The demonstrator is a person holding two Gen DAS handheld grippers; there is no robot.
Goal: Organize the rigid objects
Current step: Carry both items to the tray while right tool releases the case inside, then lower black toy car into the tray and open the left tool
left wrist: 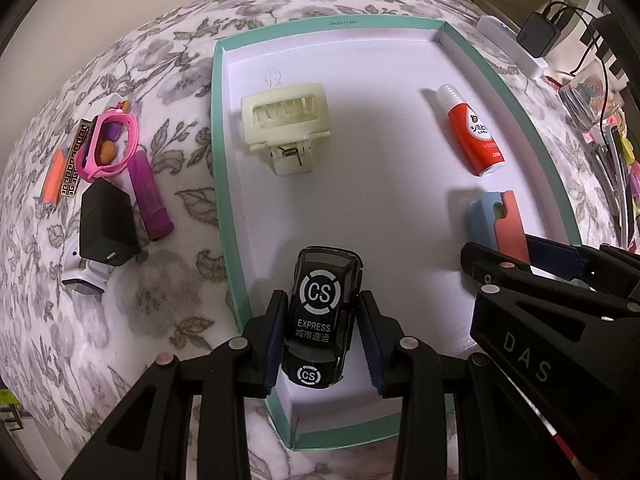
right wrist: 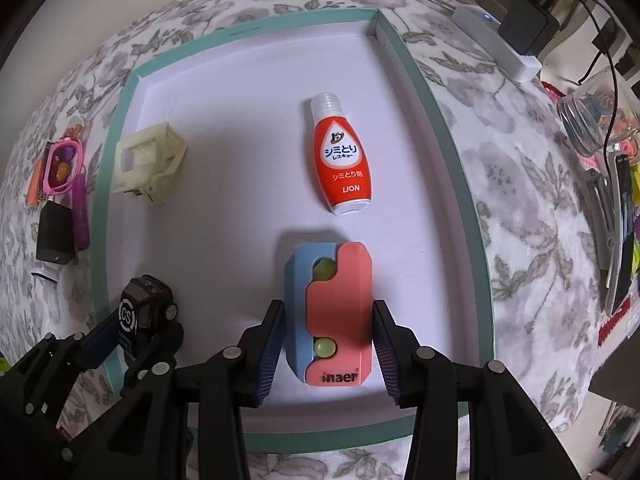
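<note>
Holding two items inside the teal-rimmed tray (left wrist: 224, 184), you work both grippers at once. In the left wrist view, the left gripper (left wrist: 320, 332) pinches the black toy van (left wrist: 320, 312) across its flanks at lower centre, just inside the tray's near left corner. In the right wrist view, the right gripper (right wrist: 328, 344) brackets the pink-and-blue case (right wrist: 332, 312) at lower centre; the left pad touches it, a sliver shows beside the right pad, so whether it is clamped cannot be told.

Both items look like light, stiff moulded plastic. The van's glossy shell may slip, so grip low on its flat sides. The case offers parallel long edges; take it mid-length, clear of the green buttons.

Elsewhere in the tray lie a cream hair clip (left wrist: 286, 128) at upper left and a red stain-remover bottle (right wrist: 342, 156) just above the case, close enough to be nudged. Outside, at far left on the floral cloth (left wrist: 168, 280), a cluster waits: pink glasses (left wrist: 108, 148), purple tube (left wrist: 150, 196), black charger (left wrist: 106, 224).
</note>
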